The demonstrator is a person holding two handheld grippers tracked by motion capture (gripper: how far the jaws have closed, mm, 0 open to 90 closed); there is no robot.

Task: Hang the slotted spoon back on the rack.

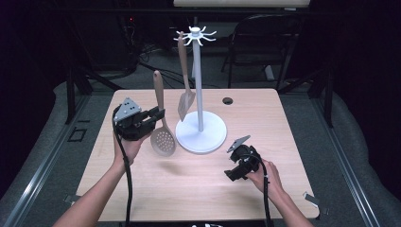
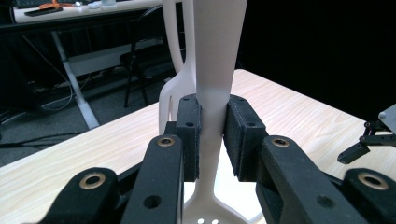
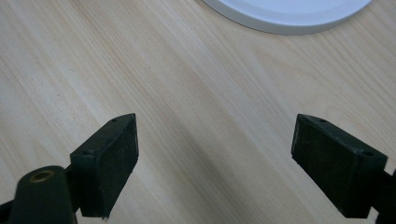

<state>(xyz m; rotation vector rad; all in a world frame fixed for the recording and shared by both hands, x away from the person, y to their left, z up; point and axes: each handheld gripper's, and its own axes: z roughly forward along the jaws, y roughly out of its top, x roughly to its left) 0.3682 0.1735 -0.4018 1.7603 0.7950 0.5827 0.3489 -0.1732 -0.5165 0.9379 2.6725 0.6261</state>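
Beige slotted spoon, pinched at its handle by the left gripper (right gripper fingers spread, empty), could swing into the utensil stand.

Overhead light hits the table evenly; room around it goes near black. Soft shadow under the slotted spoon, centre-left. High view is slightly soft. Left gripper view: near jaws blurred along the bottom, background dim.

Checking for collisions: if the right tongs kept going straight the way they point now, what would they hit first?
Most likely the bare tabletop: the right tongs stand open and angle down at the wood, with the white stand base just beyond. Depth is unclear.
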